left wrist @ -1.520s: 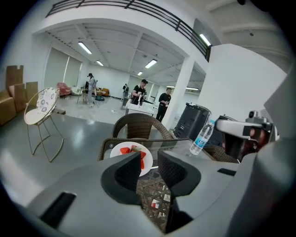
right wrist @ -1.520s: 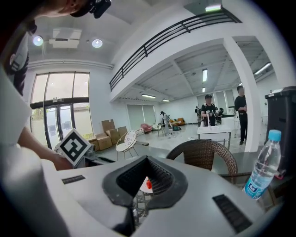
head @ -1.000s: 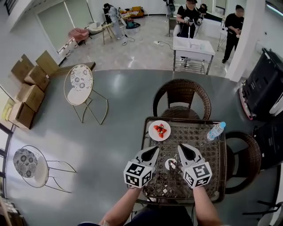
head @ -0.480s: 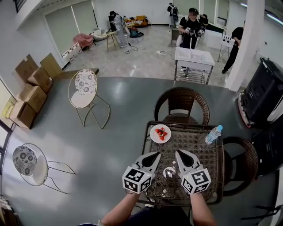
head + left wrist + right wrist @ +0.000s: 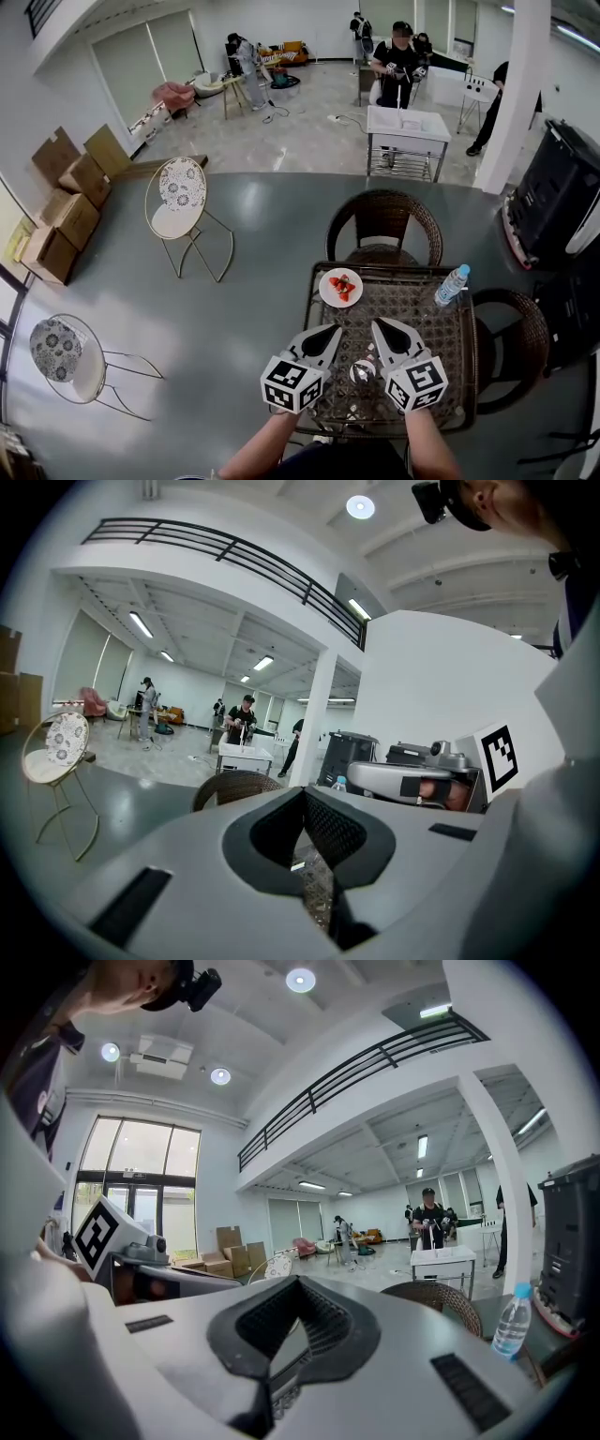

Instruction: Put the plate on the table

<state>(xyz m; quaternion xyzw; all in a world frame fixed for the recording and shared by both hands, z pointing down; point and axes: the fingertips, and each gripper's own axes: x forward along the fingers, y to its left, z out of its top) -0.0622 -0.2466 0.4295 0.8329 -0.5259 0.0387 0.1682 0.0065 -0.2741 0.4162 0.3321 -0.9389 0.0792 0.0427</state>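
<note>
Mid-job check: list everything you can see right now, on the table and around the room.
Round white plate of red strawberries: one, table's far left corner.
Clear plastic water bottle: one, blue cap, table's far right.
Small white object: one, on the table between the tongs; too small to identify.
Square dark wicker table: one, in front of the person.
Brown wicker chairs: two, far side and right side.
White wire-frame chairs: two, left floor.
Cardboard boxes: several, brown, left wall.
White background table: one, people nearby.
Left tongs: shut, empty.
Right tongs: shut, empty.
</note>
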